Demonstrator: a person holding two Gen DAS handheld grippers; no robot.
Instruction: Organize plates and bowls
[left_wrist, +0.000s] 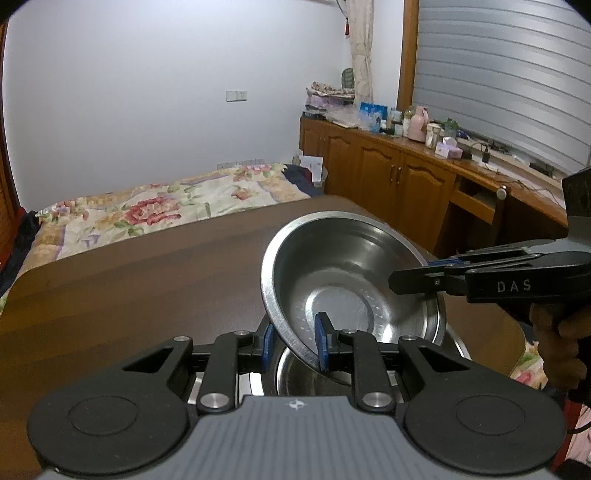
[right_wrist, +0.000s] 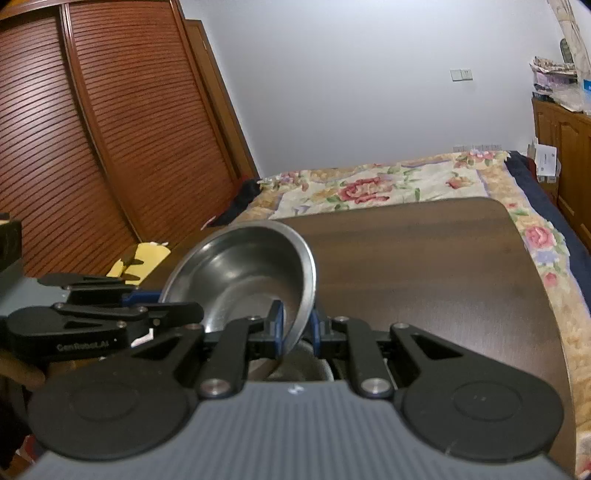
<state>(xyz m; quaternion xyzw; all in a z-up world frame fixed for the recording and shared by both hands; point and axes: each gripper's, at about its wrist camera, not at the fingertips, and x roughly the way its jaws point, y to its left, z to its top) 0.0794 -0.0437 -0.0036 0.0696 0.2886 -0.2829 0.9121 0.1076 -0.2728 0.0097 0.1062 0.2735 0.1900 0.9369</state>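
The left gripper has its blue pads clamped on the near rim of a steel bowl, which is tilted and lifted above the dark wooden table. Opposite, the right gripper pinches the bowl's other rim. A 2nd steel bowl sits just beneath. A floral bed lies beyond.

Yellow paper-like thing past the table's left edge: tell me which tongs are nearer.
Left. The left tongs grip the tilted steel bowl just in front of the yellow paper-like thing; the right tongs grip its near rim, farther away.
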